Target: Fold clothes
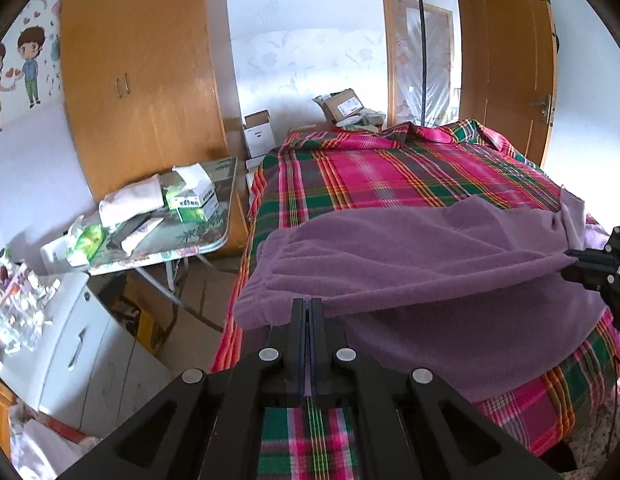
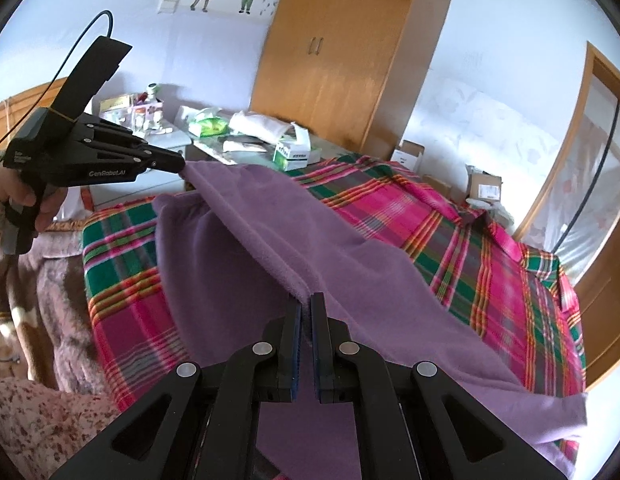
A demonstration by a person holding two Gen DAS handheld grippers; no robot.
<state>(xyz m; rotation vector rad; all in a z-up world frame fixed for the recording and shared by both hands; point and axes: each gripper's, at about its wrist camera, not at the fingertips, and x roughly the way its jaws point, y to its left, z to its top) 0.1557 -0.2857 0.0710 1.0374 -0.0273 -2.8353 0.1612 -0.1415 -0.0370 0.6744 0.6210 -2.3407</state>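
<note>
A purple fleece garment (image 1: 429,272) lies partly lifted over the near end of a bed with a pink and green plaid sheet (image 1: 389,168). My left gripper (image 1: 310,302) is shut on the garment's near edge. In the right wrist view my right gripper (image 2: 306,300) is shut on another part of that edge, with a taut fold of the purple garment (image 2: 270,240) running from it up to the left gripper (image 2: 184,166), which a hand (image 2: 26,196) holds. The right gripper (image 1: 567,264) also shows at the right edge of the left wrist view, pinching the cloth.
A folding table (image 1: 214,240) with tissue boxes and packets stands left of the bed, before a wooden wardrobe (image 1: 142,80). A white cabinet (image 1: 82,340) sits nearer. Cardboard boxes (image 1: 345,104) lie beyond the bed, by a wooden door (image 1: 509,60). A brown blanket (image 2: 50,280) lies beside the plaid sheet (image 2: 489,248).
</note>
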